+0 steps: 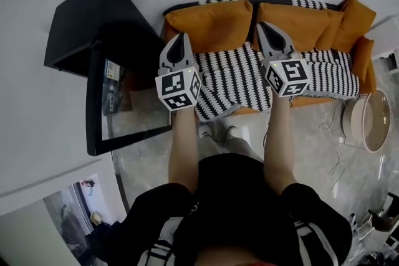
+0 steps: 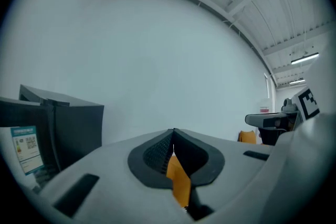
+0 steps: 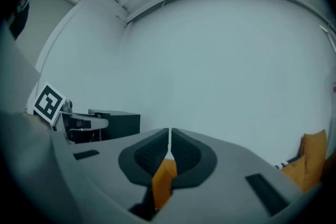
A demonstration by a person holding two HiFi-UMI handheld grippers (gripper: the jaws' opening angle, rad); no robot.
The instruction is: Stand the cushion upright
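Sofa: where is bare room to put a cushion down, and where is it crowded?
Free: the striped seat between the left gripper and the right gripper, and from there to the end cushion. Crowded: the back row of orange cushions.

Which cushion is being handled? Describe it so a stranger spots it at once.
Find the sofa draped in a black-and-white throw. Orange cushions line its back. Take the leftmost cushion, beside the black cabinet: it alone spans from the left gripper to the right gripper.
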